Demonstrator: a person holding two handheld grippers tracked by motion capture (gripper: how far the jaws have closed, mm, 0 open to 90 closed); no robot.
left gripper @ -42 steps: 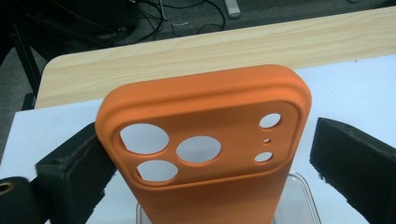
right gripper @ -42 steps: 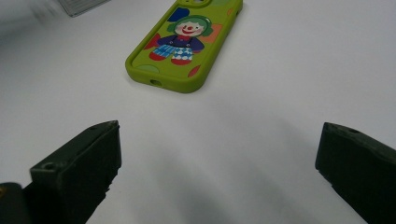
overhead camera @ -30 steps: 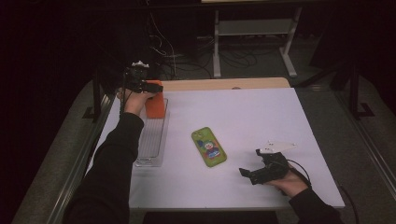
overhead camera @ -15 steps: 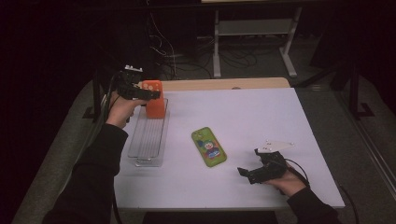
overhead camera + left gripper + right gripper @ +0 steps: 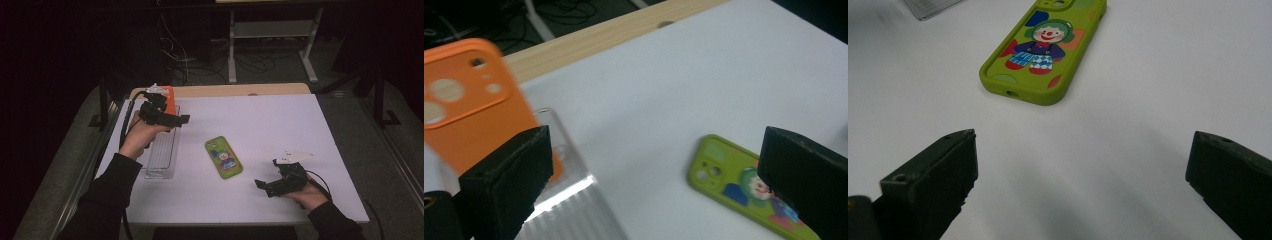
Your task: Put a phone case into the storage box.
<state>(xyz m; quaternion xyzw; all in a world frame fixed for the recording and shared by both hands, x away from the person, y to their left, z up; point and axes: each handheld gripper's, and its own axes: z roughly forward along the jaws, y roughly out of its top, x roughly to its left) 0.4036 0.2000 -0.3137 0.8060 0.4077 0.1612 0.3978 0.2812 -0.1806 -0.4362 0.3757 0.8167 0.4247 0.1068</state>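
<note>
The left hand-held gripper has drawn back from the orange case over the last second: it was at the case at the far end of the clear rack, and now it hangs above the rack's middle with its jaws spread wide and nothing between them. The orange case stands upright at the rack's far end, camera cut-outs uppermost, apparently left standing in a slot, though where its lower edge meets the ribs is hidden behind the near jaw in the left gripper view. That suggests one case is already placed and the green case comes next. It lies flat on the white surface, clown picture facing up, between the rack and the right hand-held gripper. The right one has barely moved; it rests low near the front edge, jaws wide and empty, pointing at the green case's near short end in the right gripper view. Either gripper could take it, and the left already looks toward it.
</note>
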